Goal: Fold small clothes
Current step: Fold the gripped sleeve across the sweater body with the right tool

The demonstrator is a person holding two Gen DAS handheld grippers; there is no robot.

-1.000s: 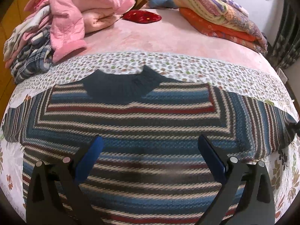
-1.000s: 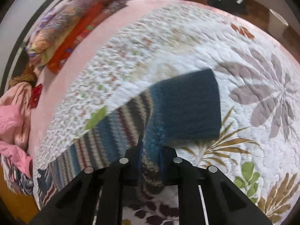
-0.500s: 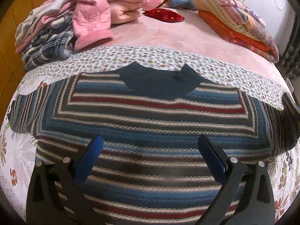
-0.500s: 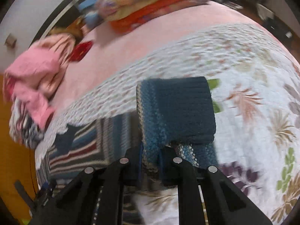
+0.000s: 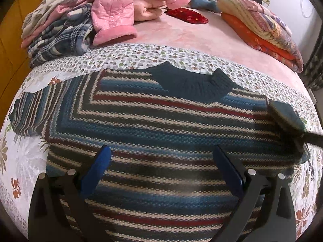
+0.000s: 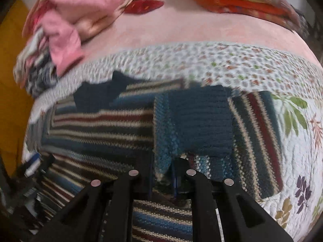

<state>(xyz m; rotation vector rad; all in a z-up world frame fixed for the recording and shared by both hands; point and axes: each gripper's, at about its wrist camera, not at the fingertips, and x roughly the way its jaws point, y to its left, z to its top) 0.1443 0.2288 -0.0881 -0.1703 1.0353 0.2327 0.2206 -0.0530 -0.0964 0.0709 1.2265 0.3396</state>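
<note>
Sweater [image 5: 153, 141] spread flat, front down or up not told, on floral quilt [image 5: 141, 56] at near end of bed [image 5: 181, 34]; collar [image 5: 195, 84] pointed away. One sleeve cuff [image 6: 197, 121] clamped in jaws of right gripper [image 6: 163, 173], lifted and laid inward over body: first fold judged under way. Other sleeve [image 5: 28, 115] seen extended, unfolded. Left gripper [image 5: 161, 161] held above lower body, jaws wide apart, nothing gripped. Second sleeve and body folds judged left. Unsorted clothes pile [image 5: 80, 14] heaped at far corner.
</note>
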